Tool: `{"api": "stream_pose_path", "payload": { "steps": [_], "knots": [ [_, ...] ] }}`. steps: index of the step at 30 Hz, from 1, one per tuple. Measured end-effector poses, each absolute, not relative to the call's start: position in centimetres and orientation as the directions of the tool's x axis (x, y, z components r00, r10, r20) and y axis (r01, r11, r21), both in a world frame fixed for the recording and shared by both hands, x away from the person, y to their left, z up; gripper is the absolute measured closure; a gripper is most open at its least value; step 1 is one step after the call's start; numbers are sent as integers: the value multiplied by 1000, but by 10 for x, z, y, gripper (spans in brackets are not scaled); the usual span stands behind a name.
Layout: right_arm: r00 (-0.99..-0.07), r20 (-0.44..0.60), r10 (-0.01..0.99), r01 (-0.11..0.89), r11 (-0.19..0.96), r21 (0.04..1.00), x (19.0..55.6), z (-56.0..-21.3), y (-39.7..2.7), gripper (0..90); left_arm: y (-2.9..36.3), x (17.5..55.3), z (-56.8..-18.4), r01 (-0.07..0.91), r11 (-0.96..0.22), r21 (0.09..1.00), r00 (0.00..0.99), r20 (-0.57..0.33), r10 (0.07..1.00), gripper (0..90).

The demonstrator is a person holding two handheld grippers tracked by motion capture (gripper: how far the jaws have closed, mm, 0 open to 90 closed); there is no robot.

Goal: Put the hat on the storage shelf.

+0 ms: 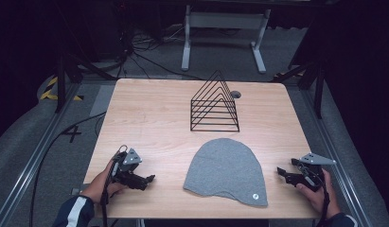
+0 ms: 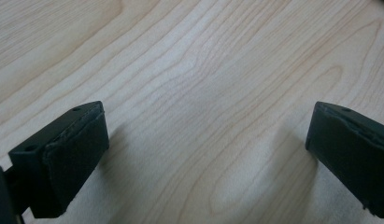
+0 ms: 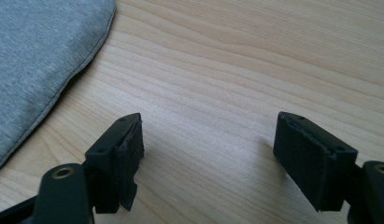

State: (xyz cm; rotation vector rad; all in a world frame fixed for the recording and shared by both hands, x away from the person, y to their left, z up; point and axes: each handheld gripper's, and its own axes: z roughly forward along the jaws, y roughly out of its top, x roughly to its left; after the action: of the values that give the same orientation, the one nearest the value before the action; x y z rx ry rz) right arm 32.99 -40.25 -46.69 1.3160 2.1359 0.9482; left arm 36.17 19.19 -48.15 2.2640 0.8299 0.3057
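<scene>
While lying flat mid-table before wire rack [image 1: 215, 101] | grey cap [image 1: 227, 170]: handling soft, light, floppy | pinching hem edge | left gripper [image 1: 145, 180], right gripper [image 1: 283, 172]: gaping wide, holding nothing

I can read one mark: a black "4" on the grey floor [image 1: 73, 134] left of the table [image 1: 149, 123]. The hat's [image 1: 226, 170] small white tag is too tiny to make out.

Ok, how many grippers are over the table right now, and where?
2. The left gripper sits near the table's front left corner, jaws open on nothing. The right gripper sits at the front right edge, jaws open, just right of the grey beanie.
</scene>
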Motion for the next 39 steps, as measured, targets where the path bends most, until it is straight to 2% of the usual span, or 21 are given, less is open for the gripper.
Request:
{"api": "stream_pose_path", "payload": {
  "steps": [8, 11, 15, 16, 17, 20, 22, 23, 30, 36, 39],
  "knots": [
    [-448, -27, 894, 582, 314, 750, 330, -467, -403, 230, 187, 367, -481, 446, -574, 687, 797, -12, 604, 1],
    [-465, -32, 884, 585, 334, 739, 332, -467, -403, 199, 185, 370, -481, 439, -580, 686, 803, -10, 596, 1],
    [-475, -30, 880, 593, 345, 728, 336, -465, -402, 190, 182, 373, -481, 400, -605, 688, 838, -7, 546, 5],
    [-466, -29, 884, 609, 345, 714, 338, -463, -401, 222, 179, 375, -480, 393, -600, 697, 844, -15, 536, 32],
    [-464, -29, 885, 615, 346, 708, 340, -461, -399, 297, 178, 377, -479, 389, -601, 698, 847, -16, 531, 78],
    [-462, -40, 886, 610, 350, 711, 342, -458, -395, 342, 172, 382, -477, 390, -594, 704, 855, -37, 517, 166],
    [-478, -25, 878, 604, 349, 716, 343, -455, -389, 372, 166, 387, -475, 393, -598, 699, 865, -60, 499, 175],
    [-499, -31, 866, 596, 369, 714, 344, -452, -381, 387, 161, 390, -473, 391, -596, 701, 872, -75, 484, 232],
    [-568, -55, 821, 552, 430, 714, 350, -441, -348, 427, 112, 409, -459, 341, -608, 717, 901, -66, 428, 240],
    [-607, -41, 794, 541, 450, 710, 358, -442, -322, 428, 69, 425, -458, 294, -640, 710, 912, -7, 410, 268],
    [-623, -53, 780, 537, 476, 696, 360, -445, -311, 421, 53, 434, -460, 298, -655, 695, 915, -11, 404, 271]
  ]
}}
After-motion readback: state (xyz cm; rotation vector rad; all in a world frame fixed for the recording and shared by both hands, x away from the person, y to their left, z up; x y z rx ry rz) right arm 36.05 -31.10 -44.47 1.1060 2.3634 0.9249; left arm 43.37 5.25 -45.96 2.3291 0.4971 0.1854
